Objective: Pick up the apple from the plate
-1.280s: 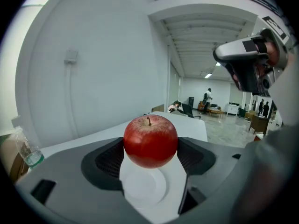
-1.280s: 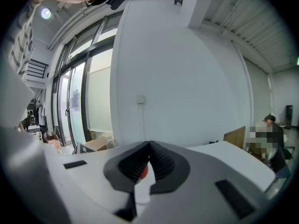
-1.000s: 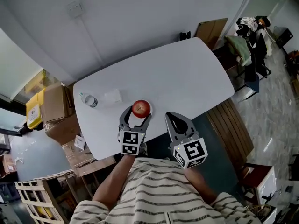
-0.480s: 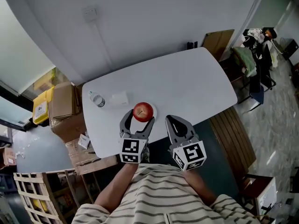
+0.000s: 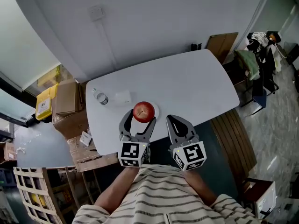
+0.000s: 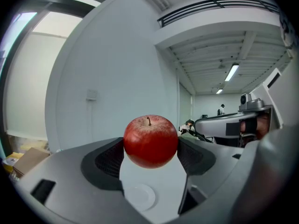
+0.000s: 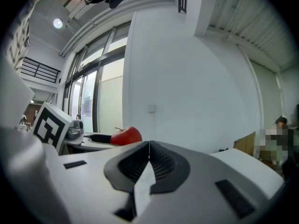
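A red apple point(image 5: 143, 111) point(image 6: 150, 141) with a short stem is clamped between the jaws of my left gripper point(image 5: 138, 119) and held up in the air above the white table point(image 5: 187, 85). Below it, in the left gripper view, lies a small white plate point(image 6: 138, 196), with nothing on it. In the head view the plate's rim point(image 5: 156, 110) peeks out beside the apple. My right gripper point(image 5: 176, 123) hovers to the right of the left one, jaws pressed together with nothing between them. The apple point(image 7: 125, 136) also shows at the left in the right gripper view.
A small plastic bottle point(image 5: 100, 97) and a white square object point(image 5: 122, 97) lie on the table's left part. Cardboard boxes point(image 5: 66, 102) stand off the table's left end. A wooden bench point(image 5: 232, 136) and a chair with clothes point(image 5: 254, 62) are to the right.
The head view has shifted, so the table sits slightly lower and further right in frame. The left gripper still holds the apple, a little further above the plate. The right gripper stays shut.
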The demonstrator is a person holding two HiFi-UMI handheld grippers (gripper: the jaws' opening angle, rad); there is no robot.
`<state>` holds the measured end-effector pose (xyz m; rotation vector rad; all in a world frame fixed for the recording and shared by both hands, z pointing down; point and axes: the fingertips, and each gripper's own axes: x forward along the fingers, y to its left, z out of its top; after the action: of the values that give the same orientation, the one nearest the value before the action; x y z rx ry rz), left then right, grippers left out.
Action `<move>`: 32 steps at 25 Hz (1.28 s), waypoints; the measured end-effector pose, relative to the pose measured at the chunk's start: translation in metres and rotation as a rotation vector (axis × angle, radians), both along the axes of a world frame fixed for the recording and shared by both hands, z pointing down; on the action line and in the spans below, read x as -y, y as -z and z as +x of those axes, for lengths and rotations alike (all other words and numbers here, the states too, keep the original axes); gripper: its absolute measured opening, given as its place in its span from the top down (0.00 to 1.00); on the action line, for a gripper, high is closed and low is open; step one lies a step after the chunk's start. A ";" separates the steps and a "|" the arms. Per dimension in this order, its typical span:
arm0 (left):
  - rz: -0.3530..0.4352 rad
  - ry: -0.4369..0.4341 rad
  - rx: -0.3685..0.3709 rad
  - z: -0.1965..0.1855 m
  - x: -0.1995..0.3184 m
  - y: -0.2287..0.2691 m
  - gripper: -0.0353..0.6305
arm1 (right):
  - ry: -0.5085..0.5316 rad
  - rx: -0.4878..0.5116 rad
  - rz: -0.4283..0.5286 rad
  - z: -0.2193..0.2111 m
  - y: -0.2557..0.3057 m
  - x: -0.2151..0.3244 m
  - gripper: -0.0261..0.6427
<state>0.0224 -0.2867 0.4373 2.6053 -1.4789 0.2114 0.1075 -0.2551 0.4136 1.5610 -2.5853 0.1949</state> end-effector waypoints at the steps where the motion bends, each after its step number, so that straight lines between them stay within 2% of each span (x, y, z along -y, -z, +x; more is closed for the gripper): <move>1: 0.005 0.004 -0.002 -0.001 -0.001 0.003 0.41 | 0.003 0.001 0.000 -0.001 0.000 -0.001 0.94; 15: 0.054 0.044 -0.030 -0.006 -0.012 0.036 0.41 | 0.029 0.010 0.013 -0.005 0.006 -0.003 0.94; 32: 0.057 0.065 -0.037 -0.022 -0.027 0.037 0.41 | 0.028 0.012 0.020 -0.015 0.008 -0.014 0.94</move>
<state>0.0006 -0.2596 0.4007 2.5847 -1.5772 0.1152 0.0928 -0.2412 0.4060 1.5337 -2.6247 0.1768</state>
